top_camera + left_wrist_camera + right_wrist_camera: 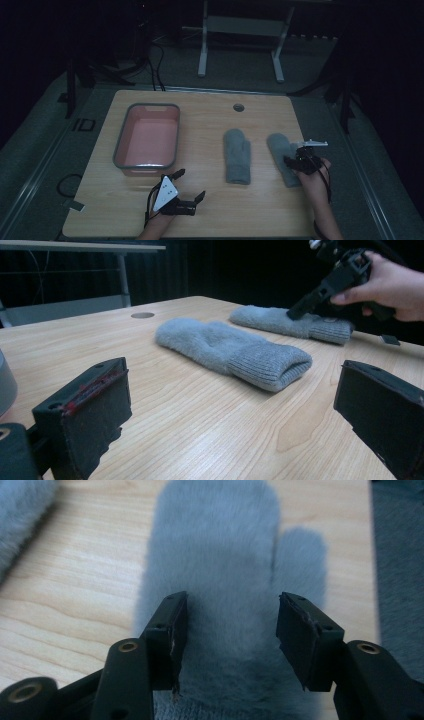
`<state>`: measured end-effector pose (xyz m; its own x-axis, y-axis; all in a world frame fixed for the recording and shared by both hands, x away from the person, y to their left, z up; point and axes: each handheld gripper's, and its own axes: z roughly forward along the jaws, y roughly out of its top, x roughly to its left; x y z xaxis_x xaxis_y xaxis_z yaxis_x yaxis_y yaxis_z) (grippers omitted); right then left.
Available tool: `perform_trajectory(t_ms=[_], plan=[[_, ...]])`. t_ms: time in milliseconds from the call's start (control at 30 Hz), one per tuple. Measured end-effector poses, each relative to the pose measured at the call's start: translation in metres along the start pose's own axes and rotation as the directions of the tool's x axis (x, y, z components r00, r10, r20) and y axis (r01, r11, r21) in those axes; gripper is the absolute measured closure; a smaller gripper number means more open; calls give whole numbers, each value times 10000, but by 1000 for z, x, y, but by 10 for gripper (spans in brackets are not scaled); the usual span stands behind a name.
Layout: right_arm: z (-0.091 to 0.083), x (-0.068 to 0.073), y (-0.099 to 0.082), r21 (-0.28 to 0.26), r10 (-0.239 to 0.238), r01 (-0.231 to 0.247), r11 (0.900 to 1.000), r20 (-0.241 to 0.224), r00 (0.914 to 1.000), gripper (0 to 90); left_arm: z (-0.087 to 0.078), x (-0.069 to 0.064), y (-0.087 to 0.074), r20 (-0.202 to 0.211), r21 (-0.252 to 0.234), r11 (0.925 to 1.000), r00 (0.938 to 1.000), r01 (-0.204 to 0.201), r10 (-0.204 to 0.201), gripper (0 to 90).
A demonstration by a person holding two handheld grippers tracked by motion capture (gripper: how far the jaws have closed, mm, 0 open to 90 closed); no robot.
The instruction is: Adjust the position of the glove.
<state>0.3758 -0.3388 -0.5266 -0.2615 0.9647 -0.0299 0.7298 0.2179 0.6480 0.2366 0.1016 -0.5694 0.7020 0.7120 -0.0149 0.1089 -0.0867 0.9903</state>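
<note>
The wooden worktop [210, 200] fills mid-frame. A pink tub [148, 137] sits left of centre. Two grey mittens lie right of centre — the left mitten [237, 156] untouched, the right mitten [282, 155] under the right claw [230, 625], jaws spread astride it. The left claw [189, 186] — lower left — gapes empty.
</note>
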Motion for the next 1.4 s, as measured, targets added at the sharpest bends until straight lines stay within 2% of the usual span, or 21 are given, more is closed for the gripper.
perform_trajectory(t_ms=[67, 233, 300, 333, 367, 433, 667, 833, 933, 1000, 1133, 1400], plan=[[6, 0, -5, 116, 13, -13, 9999, -35, 10000, 500, 0, 0, 0, 23, 11, 10000, 10000, 13, -13, 21], [9, 8, -13, -343, 25, -19, 9994, 182, 9998, 655, 0, -1, 0, 16, 1, 10000, 10000, 4, -4, 21], [9, 9, -14, -407, 3, 6, 9992, 226, 9997, 710, 0, -1, 0, 13, 14, 10000, 10000, -29, 29, 21], [9, 9, -14, -407, 3, 6, 9992, 226, 9997, 710, 0, -1, 0, 13, 14, 10000, 10000, -29, 29, 21], [8, 11, -13, -395, 102, -91, 9992, 289, 9995, 783, 0, -1, 0, -3, 8, 10000, 10000, -45, 45, 21], [7, 12, -13, -432, 168, -153, 9990, 353, 9992, 816, 0, -1, 0, -3, 2, 10000, 10000, -54, 54, 21], [-4, 11, -6, -667, 461, -428, 9969, 490, 9977, 833, 0, -1, 0, -7, -8, 10000, 10000, 4, -4, 21], [-15, 8, 4, -821, 1100, -1049, 9911, 597, 9921, 834, 0, -1, 0, -21, 4, 10000, 10000, -31, 31, 21], [-21, 9, 8, -940, 1218, -1151, 9889, 698, 9901, 834, 0, -1, 0, -20, 0, 10000, 10000, -18, 18, 21], [-31, 12, 14, -1114, 1380, -1286, 9854, 813, 9871, 834, 0, -1, 0, -14, -8, 10000, 10000, -4, 4, 21], [-42, 18, 23, -1423, 1636, -1528, 9780, 673, 9842, 833, 0, -1, 0, -17, 1, 10000, 10000, -40, 40, 21], [-48, 38, 36, -1623, 1733, -1654, 9728, 356, 9842, 833, 0, -1, 0, 4, -10, 10000, 10000, -21, 21, 21]])
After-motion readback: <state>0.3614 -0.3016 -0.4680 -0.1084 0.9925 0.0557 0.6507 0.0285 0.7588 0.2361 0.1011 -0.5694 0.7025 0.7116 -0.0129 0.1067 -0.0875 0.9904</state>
